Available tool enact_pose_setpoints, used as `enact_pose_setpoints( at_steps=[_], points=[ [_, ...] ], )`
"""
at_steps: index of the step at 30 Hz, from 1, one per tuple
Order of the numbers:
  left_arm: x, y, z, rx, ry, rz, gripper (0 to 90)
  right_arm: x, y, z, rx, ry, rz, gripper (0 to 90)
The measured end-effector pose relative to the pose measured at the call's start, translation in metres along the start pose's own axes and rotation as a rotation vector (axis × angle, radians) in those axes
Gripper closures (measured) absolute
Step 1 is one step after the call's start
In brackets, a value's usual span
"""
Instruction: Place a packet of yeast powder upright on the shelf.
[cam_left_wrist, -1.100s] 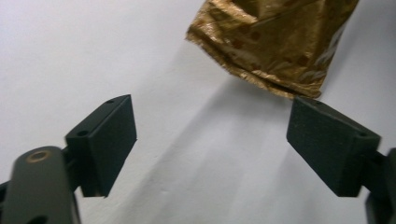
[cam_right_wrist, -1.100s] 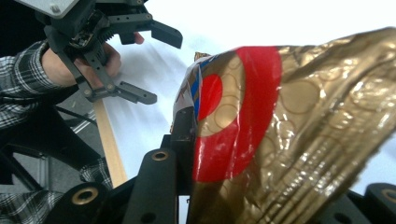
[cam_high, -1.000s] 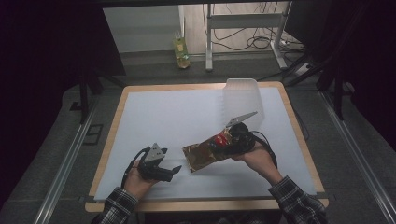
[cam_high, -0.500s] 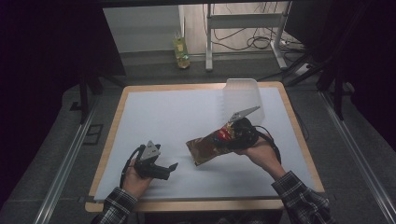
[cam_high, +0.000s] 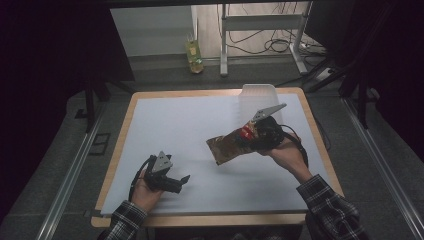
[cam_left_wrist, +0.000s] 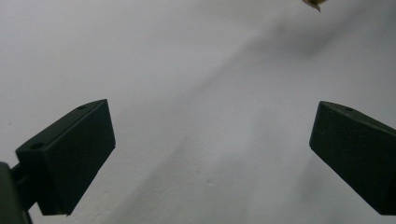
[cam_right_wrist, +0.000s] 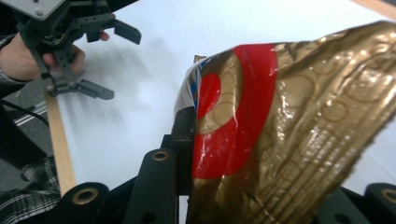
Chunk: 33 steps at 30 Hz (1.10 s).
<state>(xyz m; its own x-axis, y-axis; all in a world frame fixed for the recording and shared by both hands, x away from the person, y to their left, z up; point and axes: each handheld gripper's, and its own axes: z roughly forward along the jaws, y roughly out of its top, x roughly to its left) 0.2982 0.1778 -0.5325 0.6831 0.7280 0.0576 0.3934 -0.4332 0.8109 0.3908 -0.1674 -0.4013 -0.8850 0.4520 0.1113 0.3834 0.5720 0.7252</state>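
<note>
A gold foil snack bag (cam_high: 227, 146) with a red patch hangs above the white table cover, right of centre. My right gripper (cam_high: 247, 134) is shut on its red end. Up close in the right gripper view the bag (cam_right_wrist: 289, 140) shows crinkled gold foil and a red ring, with a black jaw pressed against its left side. My left gripper (cam_high: 181, 181) rests low at the front left with its jaws wide apart. In the left gripper view both black fingers (cam_left_wrist: 70, 154) frame bare white cover. The left gripper (cam_right_wrist: 109, 60) also appears open in the right gripper view.
A clear plastic container (cam_high: 257, 95) stands at the back of the table (cam_high: 120, 210), behind the right hand. A yellow-green bottle (cam_high: 194, 54) sits on the floor beyond the table. Desk legs and cables lie farther back.
The right gripper has carried the bag a little to the right and higher off the cover. The left gripper has stayed in place, open.
</note>
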Motion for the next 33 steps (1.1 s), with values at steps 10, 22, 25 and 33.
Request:
enact_pose_setpoints(
  at_steps=[10, 22, 25, 33],
  points=[
    [-0.001, 0.0, 0.001, 0.003, -0.017, 0.01, 0.2, -0.011, 0.008, -0.012, -0.023, -0.033, -0.027, 69.9],
    [-0.002, 0.0, 0.001, 0.005, -0.027, 0.006, 0.3, -0.022, 0.025, -0.028, -0.036, -0.08, -0.089, 70.0],
    [-0.002, 0.0, 0.002, 0.006, -0.029, 0.006, 0.4, -0.026, 0.031, -0.033, -0.043, -0.095, -0.103, 70.0],
    [-0.002, 0.0, 0.002, 0.012, -0.035, 0.012, 0.4, -0.039, 0.046, -0.046, -0.039, -0.136, -0.143, 70.1]
  ],
)
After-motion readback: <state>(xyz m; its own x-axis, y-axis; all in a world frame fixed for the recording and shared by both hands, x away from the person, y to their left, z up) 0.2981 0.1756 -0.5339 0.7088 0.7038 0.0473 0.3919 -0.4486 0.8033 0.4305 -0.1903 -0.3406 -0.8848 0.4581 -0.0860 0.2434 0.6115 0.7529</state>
